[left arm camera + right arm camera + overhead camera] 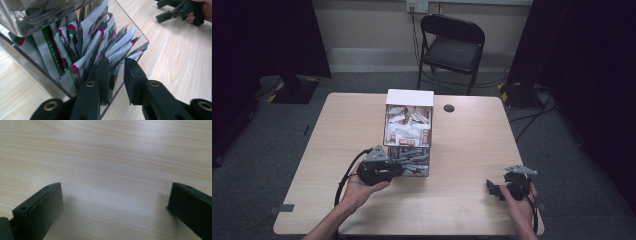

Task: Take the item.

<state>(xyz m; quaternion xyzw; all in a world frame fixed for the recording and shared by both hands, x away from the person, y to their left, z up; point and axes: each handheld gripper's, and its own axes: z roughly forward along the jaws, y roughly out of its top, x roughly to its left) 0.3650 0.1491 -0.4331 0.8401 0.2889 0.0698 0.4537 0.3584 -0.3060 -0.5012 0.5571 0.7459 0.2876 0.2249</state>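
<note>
Leftmost, the left tool [398,169] reaches into the near compartment of the clear box [407,131], which stands on the table [462,150]. That compartment is packed with upright sachets [100,47], white with green and red stripes; the tool's jaws are nearly together around the edge of a sachet at the box's near corner. Behind it, the box's far compartment holds brown-and-white packets [408,125]. Well right of the box, the right tool [498,190] rests on bare tabletop with jaws spread wide, holding nothing.
</note>
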